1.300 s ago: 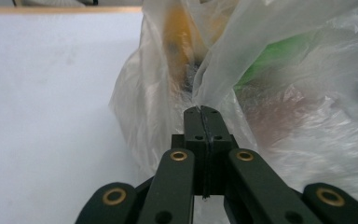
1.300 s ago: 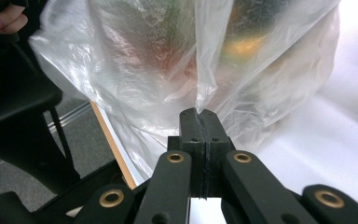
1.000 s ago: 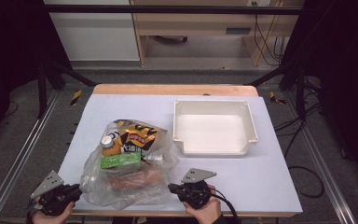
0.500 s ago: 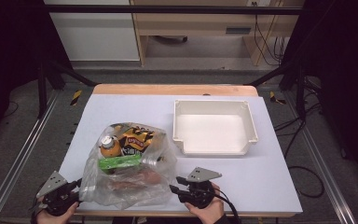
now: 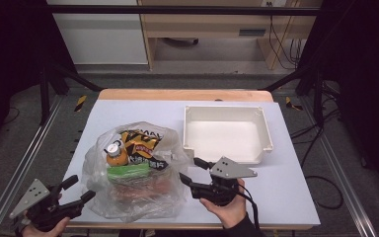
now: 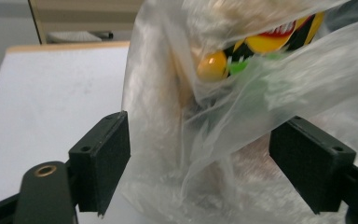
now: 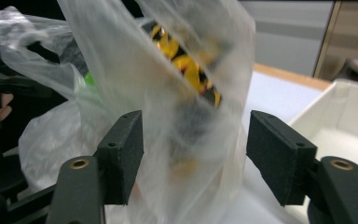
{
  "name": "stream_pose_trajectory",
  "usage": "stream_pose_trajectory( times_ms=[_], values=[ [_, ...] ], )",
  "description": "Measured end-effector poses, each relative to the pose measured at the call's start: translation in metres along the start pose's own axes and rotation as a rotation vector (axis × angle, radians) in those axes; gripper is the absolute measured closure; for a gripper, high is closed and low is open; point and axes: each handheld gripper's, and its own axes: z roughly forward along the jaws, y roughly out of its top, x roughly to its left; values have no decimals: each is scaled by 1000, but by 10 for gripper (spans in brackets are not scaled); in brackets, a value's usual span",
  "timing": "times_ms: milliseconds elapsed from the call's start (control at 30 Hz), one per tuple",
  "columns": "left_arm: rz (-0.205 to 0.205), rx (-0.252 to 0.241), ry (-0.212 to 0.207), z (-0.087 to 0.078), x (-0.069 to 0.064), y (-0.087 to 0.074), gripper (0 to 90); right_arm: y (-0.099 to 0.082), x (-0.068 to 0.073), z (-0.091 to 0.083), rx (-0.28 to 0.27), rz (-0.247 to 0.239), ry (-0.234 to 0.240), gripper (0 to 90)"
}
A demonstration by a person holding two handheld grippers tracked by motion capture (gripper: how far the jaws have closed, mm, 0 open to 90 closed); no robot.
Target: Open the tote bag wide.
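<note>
Fingers: both pairs spread; my left gripper [image 5: 76, 193] and right gripper [image 5: 191, 172] have just been opening, with loose film of the plastic bag [image 5: 133, 173] between the pads, unpinched as far as I can tell.
Bag: I see it slumped on the white table [image 5: 286, 192], near edge, between my grippers.
Contents: orange-capped bottle [image 5: 114, 153], green pack [image 5: 128, 171], yellow-black snack bag [image 5: 140, 140], all inside.
Tray: white tray [image 5: 227, 133] beside the bag, empty.
Progress: I judge the bag set down and released; emptying it into the tray not yet begun.
</note>
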Motion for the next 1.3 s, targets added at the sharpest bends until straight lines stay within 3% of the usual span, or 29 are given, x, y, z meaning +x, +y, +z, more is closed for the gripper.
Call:
stream_pose_trajectory(
  times_ms=[133,167,333,400,500,600,633,667,700,800,867,900,933,1033,1067,1100,1200,1300],
  values=[
    [8,-33,-5,-6,-2,14,187,10,0,5,-4,-14,-10,449],
    [13,-58,-5,-10,-3,25,186,12,-2,9,3,-4,-5,562],
    [25,-108,0,-17,-4,47,196,9,-5,15,49,-7,20,809],
    [10,-139,14,-16,-1,64,209,7,-5,15,66,-10,30,865],
    [-22,-128,20,-4,8,78,233,4,-5,14,82,-17,40,900],
    [-27,-95,14,11,9,85,254,3,-6,13,88,-13,34,900],
    [-12,-58,11,24,8,87,260,3,-7,13,83,-12,33,900],
    [-12,-58,11,24,8,87,266,3,-7,12,75,-9,33,888],
    [2,-19,20,38,8,88,275,4,-8,11,63,-3,33,858],
    [-9,40,24,56,17,88,292,9,-8,7,30,-2,25,719],
    [-14,53,12,61,21,88,315,14,-8,4,-2,-4,12,614],
    [-15,68,6,66,23,88,315,14,-8,4,-2,-4,12,614],
    [-12,84,-10,72,25,87,365,20,-7,3,-24,-2,14,499],
    [5,105,-5,76,24,86,463,25,-5,3,-39,-12,15,435],
    [21,134,12,80,22,85,502,29,0,6,-48,-18,17,348],
    [21,134,12,80,22,85,537,30,2,9,-44,-27,13,325],
    [17,151,11,81,23,83,671,32,7,19,-18,-60,2,352],
    [13,155,4,81,26,83,819,32,8,26,5,-63,25,540]
  ],
)
